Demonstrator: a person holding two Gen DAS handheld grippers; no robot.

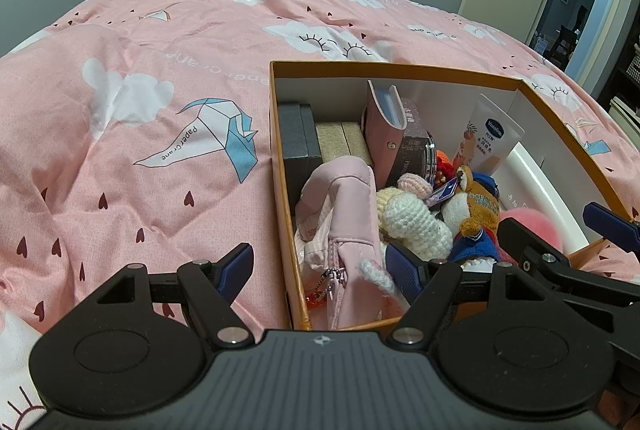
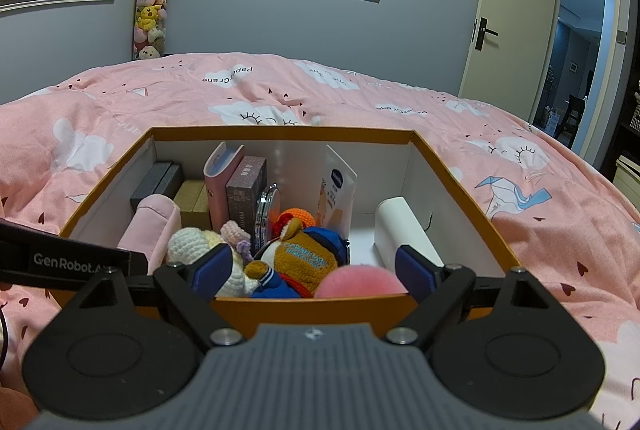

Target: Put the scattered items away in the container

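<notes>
both tongs, left (image 1: 320, 266) and right (image 2: 312, 270), spread empty; box (image 2: 280, 134) looks full; pink pouch (image 1: 352, 198) probably soft, pinch its near end.

The pink fluffy ball (image 2: 358, 282) sits half hidden behind the box's near wall (image 2: 312, 306). The white tube's (image 2: 404, 230) lower end hides behind a blue finger pad (image 2: 414, 272).

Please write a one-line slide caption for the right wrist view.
Open right gripper at the near edge of an orange box filled with toys on a pink quilt.
</notes>
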